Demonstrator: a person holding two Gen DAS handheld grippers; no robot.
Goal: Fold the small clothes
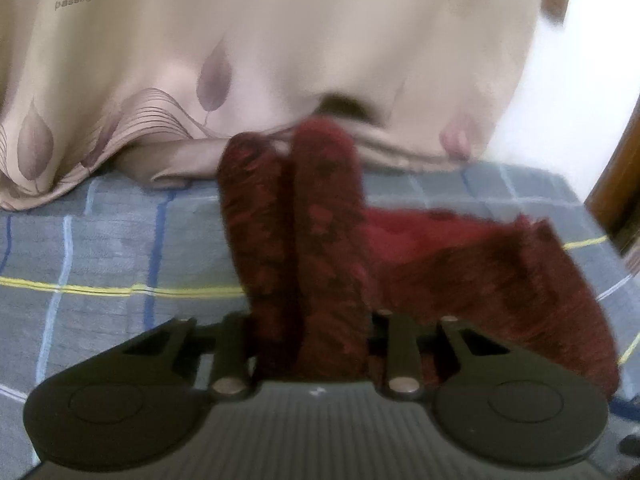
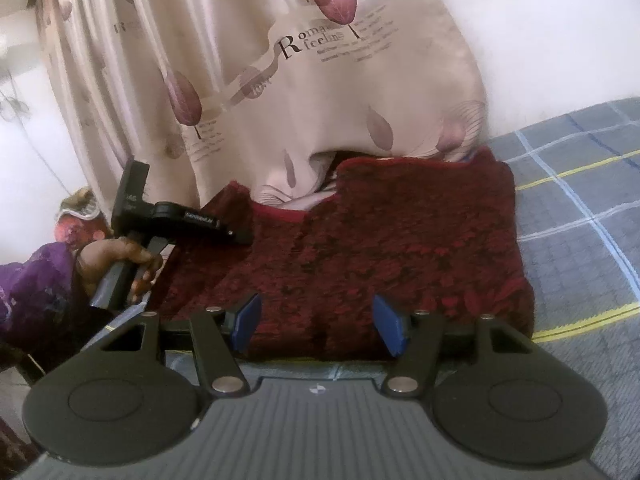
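The red top (image 2: 380, 248) lies flat on the plaid bed (image 2: 580, 240), against the beige curtain (image 2: 280, 80). The left gripper (image 1: 308, 332) has its fingers clamped on a bunched fold of the top. The right gripper (image 2: 318, 326) hovers at its near edge, blue fingers (image 2: 248, 320) apart.

In the left wrist view, the left gripper's (image 1: 308, 344) fingers are buried under bunched folds of the dark red knitted garment (image 1: 320, 248), so their stance cannot be read; the whole frame is motion-blurred. Printed text on the beige curtain (image 1: 280, 40) runs off the top edge. In the right wrist view, the person's hand (image 2: 120, 264) is partly hidden behind the handle.
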